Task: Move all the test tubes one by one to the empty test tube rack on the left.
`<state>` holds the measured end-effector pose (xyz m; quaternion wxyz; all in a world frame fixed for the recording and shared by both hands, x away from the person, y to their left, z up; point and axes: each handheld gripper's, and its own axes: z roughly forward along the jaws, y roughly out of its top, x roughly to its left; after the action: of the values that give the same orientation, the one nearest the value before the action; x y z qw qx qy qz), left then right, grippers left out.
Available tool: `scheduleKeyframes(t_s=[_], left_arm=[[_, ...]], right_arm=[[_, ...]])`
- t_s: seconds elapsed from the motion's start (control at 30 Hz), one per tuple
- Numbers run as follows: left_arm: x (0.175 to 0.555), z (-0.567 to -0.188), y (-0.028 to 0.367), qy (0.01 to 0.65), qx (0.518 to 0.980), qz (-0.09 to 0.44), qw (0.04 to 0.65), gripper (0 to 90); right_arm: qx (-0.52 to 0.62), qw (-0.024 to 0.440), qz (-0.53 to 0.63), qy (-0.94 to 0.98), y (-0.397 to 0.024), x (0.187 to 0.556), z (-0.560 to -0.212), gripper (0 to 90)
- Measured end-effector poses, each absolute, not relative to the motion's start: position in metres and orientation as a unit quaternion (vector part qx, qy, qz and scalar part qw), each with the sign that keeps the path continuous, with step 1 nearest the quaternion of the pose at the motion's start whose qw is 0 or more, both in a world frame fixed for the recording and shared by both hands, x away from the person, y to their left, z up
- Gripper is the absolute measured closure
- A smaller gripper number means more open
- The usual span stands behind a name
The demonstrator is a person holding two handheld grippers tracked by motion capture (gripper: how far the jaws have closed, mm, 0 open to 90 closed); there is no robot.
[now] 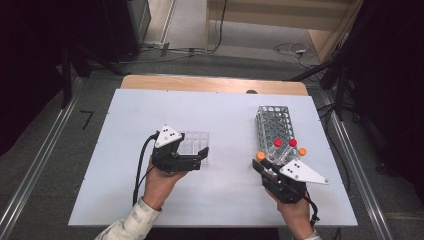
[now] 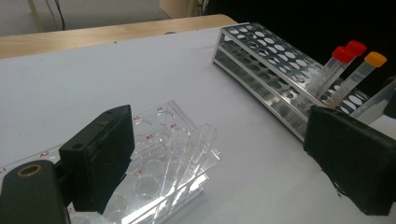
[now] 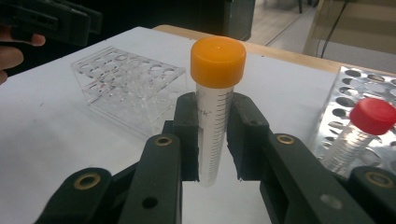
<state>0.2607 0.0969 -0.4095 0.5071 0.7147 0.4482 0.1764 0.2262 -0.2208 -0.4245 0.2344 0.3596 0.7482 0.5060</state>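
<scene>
High view. White tabletop (image 1: 125, 150). Left tongs (image 1: 202, 156) rest at the near edge of a clear acrylic rack (image 1: 196, 141), jaws spread, nothing between them. Right tongs (image 1: 262, 166) sit just in front of the metal rack (image 1: 274, 122), closed on an orange-capped tube (image 1: 260, 156). Two red-capped tubes (image 1: 285, 143) and another orange-capped one (image 1: 302, 151) stand in the metal rack's near end. The two racks are well apart.

Left gripper view. Jaws wide open and empty. The clear rack (image 2: 163, 163) lies below and between them, close to the left jaw; whether that jaw touches it I cannot tell. Its wells look empty, with red letter-number labels along the rows. Metal rack (image 2: 261, 60) off to the right, its capped tubes leaning.

Right gripper view. Both pads press on the graduated body of the orange-capped tube (image 3: 215, 98), below the cap, tube upright and clear of the tabletop. Clear rack (image 3: 130, 84) ahead to the left; metal rack (image 3: 359, 88) with a red-capped tube (image 3: 369, 121) at right.

Judgement: the step in hand looks like a transfer, tube lifted out of the metal rack and bound for the clear one. Next move calls for carrying it across upright, lining its base over an empty well, lowering straight, then opening. The left tongs seem placed to steady the light rack.
</scene>
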Motion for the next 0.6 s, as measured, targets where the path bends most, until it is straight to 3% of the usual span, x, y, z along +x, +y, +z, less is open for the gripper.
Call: scheduleKeyframes(t_s=[0.6], left_arm=[[0.256, -0.406, 0.091, 0.437, 0.719, 0.171, 0.512, 11.1]], right_arm=[[0.333, 0.216, 0.498, 0.771, -0.189, 0.231, -0.433, 71.9]])
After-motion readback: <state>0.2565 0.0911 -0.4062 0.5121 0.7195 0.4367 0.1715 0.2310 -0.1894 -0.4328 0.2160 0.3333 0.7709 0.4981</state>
